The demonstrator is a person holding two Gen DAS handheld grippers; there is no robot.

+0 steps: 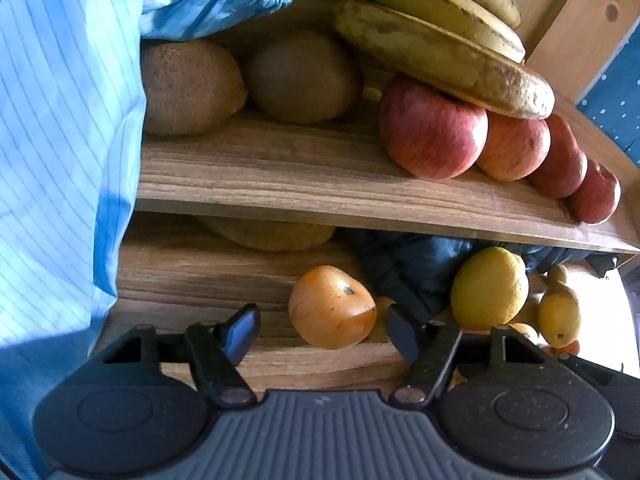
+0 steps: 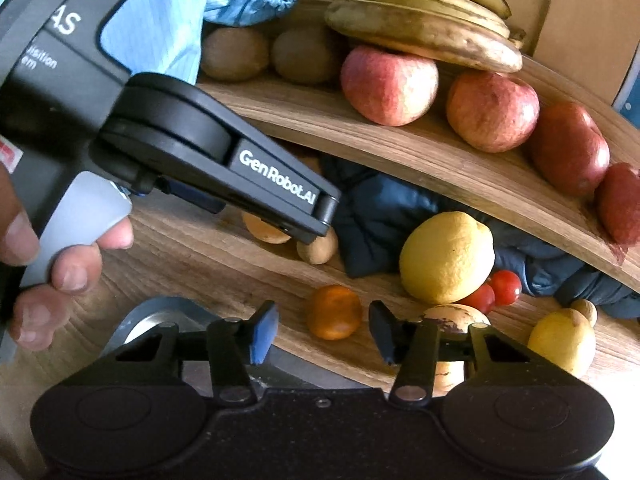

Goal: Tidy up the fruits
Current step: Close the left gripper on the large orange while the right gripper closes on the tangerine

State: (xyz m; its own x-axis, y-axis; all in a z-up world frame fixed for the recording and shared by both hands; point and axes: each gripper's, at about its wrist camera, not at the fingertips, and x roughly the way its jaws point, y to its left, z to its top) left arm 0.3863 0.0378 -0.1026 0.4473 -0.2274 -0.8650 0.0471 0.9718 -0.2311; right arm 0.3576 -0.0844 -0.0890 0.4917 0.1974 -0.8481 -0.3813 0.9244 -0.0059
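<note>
fruits fill our wooden shelf (image 1: 304,184): red apples (image 1: 434,130) under yellow bananas (image 1: 440,48) above, a round orange fruit (image 1: 332,307) below, between our released left gripper (image 1: 322,330); our right gripper (image 2: 323,334) gapes empty.

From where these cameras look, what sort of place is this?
Probably a home kitchen or pantry corner. A two-tier wooden shelf carries spotted yellow bananas resting on red apples, and yellow lemons lie on the wooden surface below, beside a crumpled dark blue cloth.
</note>
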